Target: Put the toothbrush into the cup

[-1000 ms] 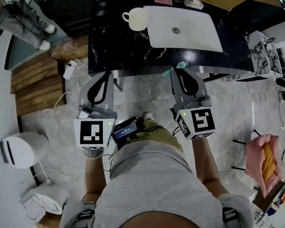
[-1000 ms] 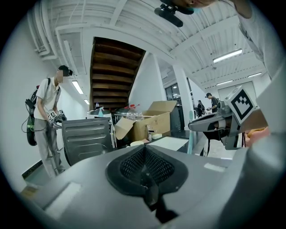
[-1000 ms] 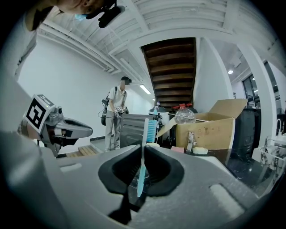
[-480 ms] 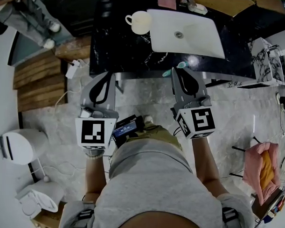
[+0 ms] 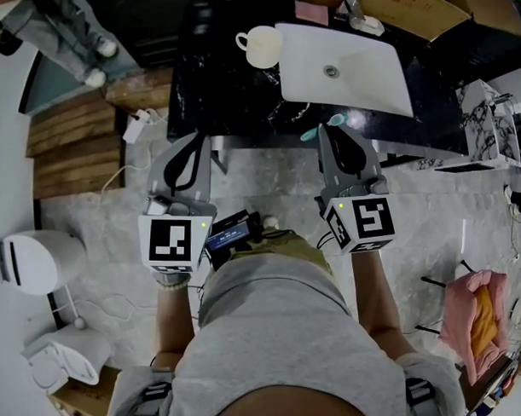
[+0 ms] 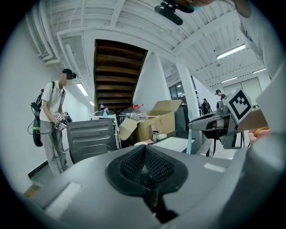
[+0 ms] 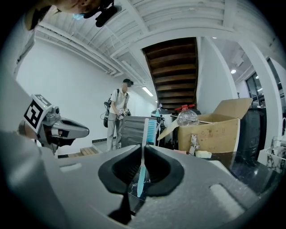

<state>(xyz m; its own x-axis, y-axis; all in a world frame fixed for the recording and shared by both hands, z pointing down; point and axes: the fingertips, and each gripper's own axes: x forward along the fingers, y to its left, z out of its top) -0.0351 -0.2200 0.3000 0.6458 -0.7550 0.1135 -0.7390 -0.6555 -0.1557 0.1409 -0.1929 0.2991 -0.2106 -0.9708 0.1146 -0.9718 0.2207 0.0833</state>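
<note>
A teal toothbrush [image 7: 143,154] stands upright in my right gripper [image 7: 144,147], whose jaws are shut on its handle, bristle head up. In the head view the toothbrush [image 5: 333,120] pokes out at both sides of the right gripper [image 5: 328,131], over the front edge of the black counter [image 5: 218,90]. The cream cup [image 5: 264,46] stands on the counter left of the white sink basin [image 5: 346,69]. My left gripper [image 5: 194,139] hangs lower left, jaws shut and empty, short of the counter edge. From the left gripper view [image 6: 144,154] the right gripper [image 6: 214,125] shows with the toothbrush [image 6: 189,144].
A cardboard box [image 7: 214,127] with a clear bottle sits behind the sink. A person [image 7: 117,117] stands far off by a grey chair [image 6: 91,138]. A white toilet [image 5: 32,267] is at the left, a pink cloth [image 5: 474,308] on a rack at the right.
The counter, cup and sink have slid slightly down and right in the head view; both grippers sit a little closer to the counter edge. The grip on the toothbrush is unchanged.
</note>
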